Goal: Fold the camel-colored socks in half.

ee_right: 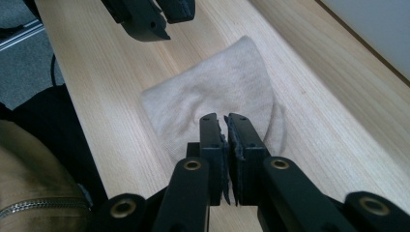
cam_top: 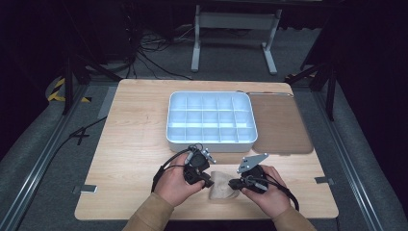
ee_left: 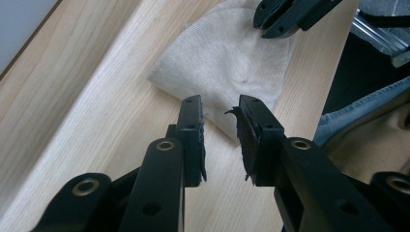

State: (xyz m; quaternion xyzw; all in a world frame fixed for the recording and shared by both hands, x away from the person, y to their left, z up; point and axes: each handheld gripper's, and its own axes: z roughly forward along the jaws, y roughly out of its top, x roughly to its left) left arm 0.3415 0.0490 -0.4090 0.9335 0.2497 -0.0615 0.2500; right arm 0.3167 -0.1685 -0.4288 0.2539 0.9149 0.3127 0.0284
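Note:
A small beige cloth (cam_top: 222, 188) lies folded on the wooden table near its front edge, between my two hands. My left gripper (cam_top: 210, 183) is at the cloth's left edge; in the left gripper view its jaws (ee_left: 220, 104) stand apart just short of the cloth (ee_left: 227, 58), with nothing between them. My right gripper (cam_top: 232, 183) comes in from the right. In the right gripper view its jaws (ee_right: 224, 118) are almost together over the cloth (ee_right: 217, 92), and I see no fabric pinched between the pads. Each gripper view shows the other gripper's tips at the cloth's far side.
A white tray (cam_top: 210, 141) divided into several compartments sits behind the hands at mid table. A brown mat (cam_top: 281, 125) lies to its right. The table's front edge is close below the cloth, with the person's sleeves there.

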